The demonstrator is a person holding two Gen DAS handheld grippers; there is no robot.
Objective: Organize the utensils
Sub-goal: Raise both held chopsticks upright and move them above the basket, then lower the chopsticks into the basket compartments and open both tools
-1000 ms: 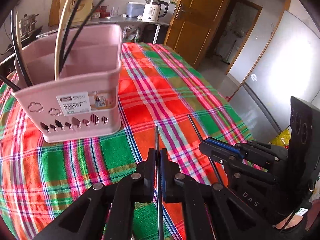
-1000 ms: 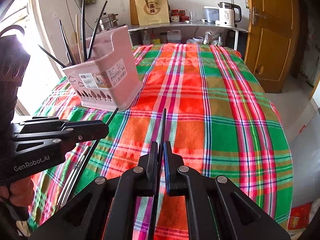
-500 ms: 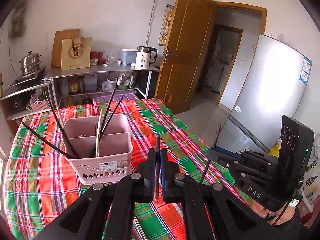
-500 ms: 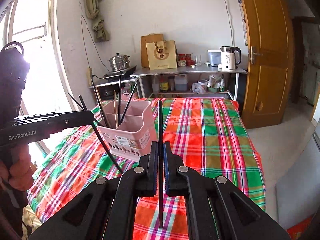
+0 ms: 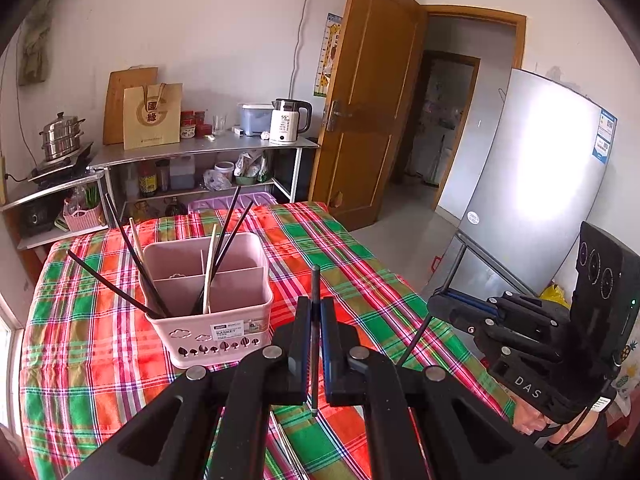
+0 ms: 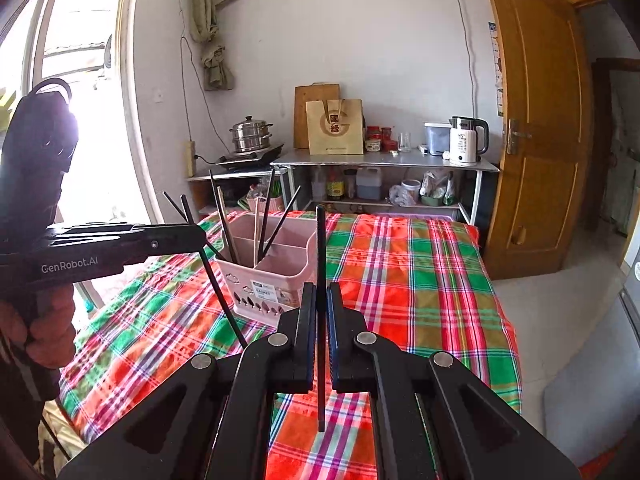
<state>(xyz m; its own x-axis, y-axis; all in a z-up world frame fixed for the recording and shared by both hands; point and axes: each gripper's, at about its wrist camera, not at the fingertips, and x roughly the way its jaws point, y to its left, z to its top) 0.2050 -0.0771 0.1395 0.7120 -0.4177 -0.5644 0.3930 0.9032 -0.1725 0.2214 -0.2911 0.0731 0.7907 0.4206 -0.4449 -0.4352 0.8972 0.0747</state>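
A pink utensil basket stands on the plaid tablecloth, holding several black chopsticks and a pale one. My left gripper is shut on a black chopstick, held upright above the table, right of the basket. My right gripper is shut on another black chopstick, also raised. The basket shows in the right wrist view, ahead and to the left. The left gripper appears there with its chopstick slanting down. The right gripper shows at the right of the left wrist view.
A metal shelf beyond the table carries a kettle, a paper bag and a steamer pot. A wooden door and a fridge stand to the right. A window is at the left.
Both grippers have lifted up from the tablecloth with their chopsticks and pulled back from the basket. The chopsticks now stand more upright in the air.
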